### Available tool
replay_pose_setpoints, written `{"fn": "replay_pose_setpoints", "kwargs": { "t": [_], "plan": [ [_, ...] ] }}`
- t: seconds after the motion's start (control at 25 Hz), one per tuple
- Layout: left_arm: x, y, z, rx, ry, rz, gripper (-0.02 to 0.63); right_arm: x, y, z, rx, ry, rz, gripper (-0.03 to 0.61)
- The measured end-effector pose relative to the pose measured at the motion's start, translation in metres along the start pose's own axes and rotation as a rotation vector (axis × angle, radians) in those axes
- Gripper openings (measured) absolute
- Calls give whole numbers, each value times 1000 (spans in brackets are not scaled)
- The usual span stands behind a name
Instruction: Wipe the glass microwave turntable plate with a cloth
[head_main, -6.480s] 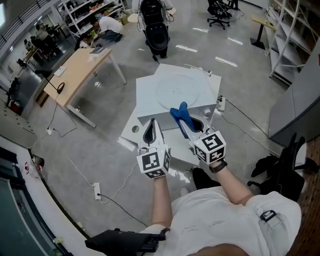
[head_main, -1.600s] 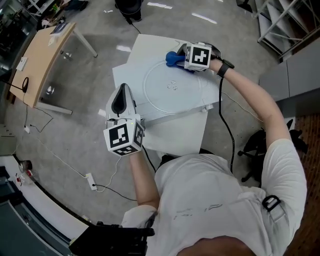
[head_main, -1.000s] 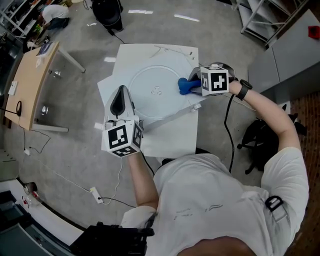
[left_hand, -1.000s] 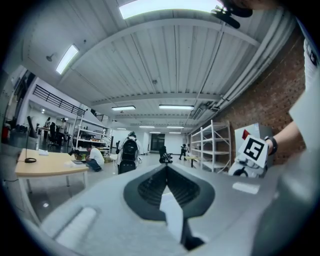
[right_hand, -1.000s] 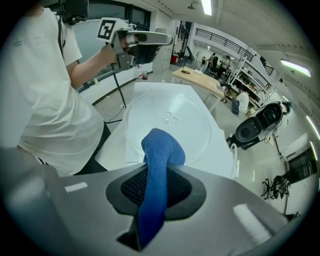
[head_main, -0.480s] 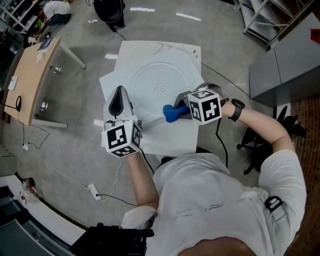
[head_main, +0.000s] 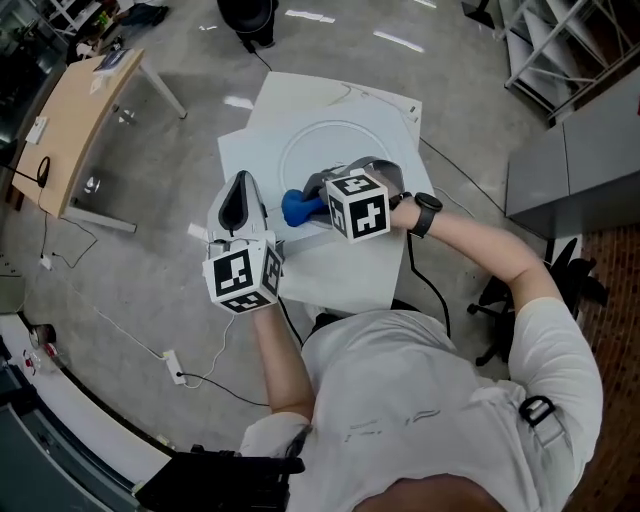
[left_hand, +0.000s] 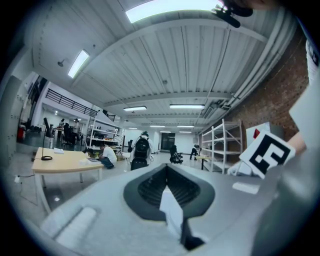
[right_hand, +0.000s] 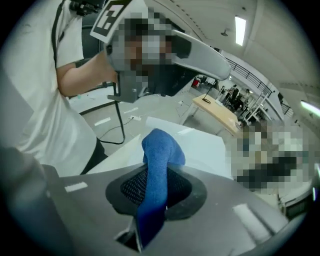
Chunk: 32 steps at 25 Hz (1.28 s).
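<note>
The glass turntable plate (head_main: 345, 140) lies flat on a white bench (head_main: 340, 270), a clear disc whose raised rim shows as a pale ring. At its near left edge sits the blue cloth (head_main: 298, 207), bunched into a soft lump that touches the surface there; whether it rests on the glass or just off the rim cannot be told. The right gripper (head_main: 318, 205) reaches across from the right with its marker cube up, and its fingers pinch the cloth (right_hand: 157, 165) between them. In the right gripper view the fabric runs up through the dark pads and folds over above the right gripper (right_hand: 152, 200), with the bench (right_hand: 200, 145) pale behind it.

The left gripper (head_main: 240, 190) is held at the bench's left edge, beside the plate and clear of it. Its fingers are pressed together on nothing, and the left gripper (left_hand: 167, 192) points out into the hall.

A black wristwatch (head_main: 425, 213) sits on the right wrist. A black cable (head_main: 420, 290) trails off the bench's right side to the grey floor. A wooden desk (head_main: 80, 110) stands well apart at the upper left.
</note>
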<state>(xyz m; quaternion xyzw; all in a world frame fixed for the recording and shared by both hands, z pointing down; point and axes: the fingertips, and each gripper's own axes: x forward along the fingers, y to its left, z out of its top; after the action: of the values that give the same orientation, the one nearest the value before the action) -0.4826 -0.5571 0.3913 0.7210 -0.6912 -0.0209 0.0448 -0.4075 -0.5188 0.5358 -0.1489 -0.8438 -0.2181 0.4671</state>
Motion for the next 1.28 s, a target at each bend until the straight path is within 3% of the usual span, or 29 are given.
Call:
{"fn": "replay_pose_setpoints", "kwargs": {
  "t": [0.16,0.32,0.68,1.04,1.28],
  "plan": [
    [-7,6,3,3,-6,25,2,18,-45,0,-34,44,-77,67],
    [-8,4,4,14,-1,27,2,23,-89,-17,-3,85,-140,67],
    [-8,-1,0,24,17,14,2,-6,-151,-106,135,225,-264,67],
    [16,-25,0,32,20,-56,2,-65,-100,-174,234,351,-246,67],
    [31,-44,-4,52,27,-108,2,-82,-32,-161,194,343,-139,67]
  ]
}}
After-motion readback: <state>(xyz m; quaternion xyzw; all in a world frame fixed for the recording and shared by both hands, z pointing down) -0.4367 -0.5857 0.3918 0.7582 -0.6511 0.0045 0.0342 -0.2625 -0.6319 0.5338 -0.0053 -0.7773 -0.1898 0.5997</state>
